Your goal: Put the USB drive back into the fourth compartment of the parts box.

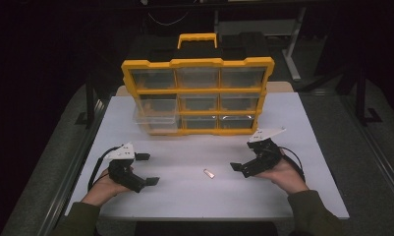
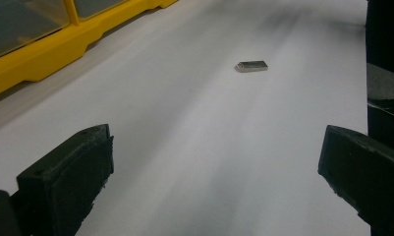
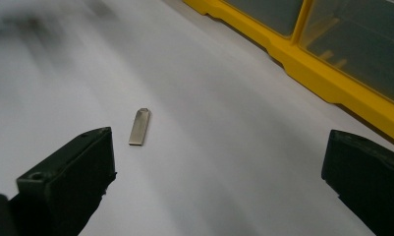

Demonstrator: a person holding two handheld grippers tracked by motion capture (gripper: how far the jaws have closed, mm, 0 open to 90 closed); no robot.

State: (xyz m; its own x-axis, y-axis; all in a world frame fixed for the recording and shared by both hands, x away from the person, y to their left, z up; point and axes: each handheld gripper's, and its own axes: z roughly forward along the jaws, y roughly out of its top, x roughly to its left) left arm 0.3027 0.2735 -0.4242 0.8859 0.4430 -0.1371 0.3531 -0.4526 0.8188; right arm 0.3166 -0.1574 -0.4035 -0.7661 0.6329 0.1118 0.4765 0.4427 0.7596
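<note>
Both grippers, left (image 1: 146, 169) and right (image 1: 241, 168), gape empty; ahead of the right's jaws (nearer), the small flat silver metal tab (image 3: 139, 126) could skid when pinched.

A lab or workshop bench set up for recording, by the look of it; a white worktop (image 1: 293, 128) carries a yellow parts organiser (image 1: 198, 96) of clear drawers (one pulled partway out); metal frame legs (image 1: 295, 44) and dark floor stand around it in dim surroundings.
</note>
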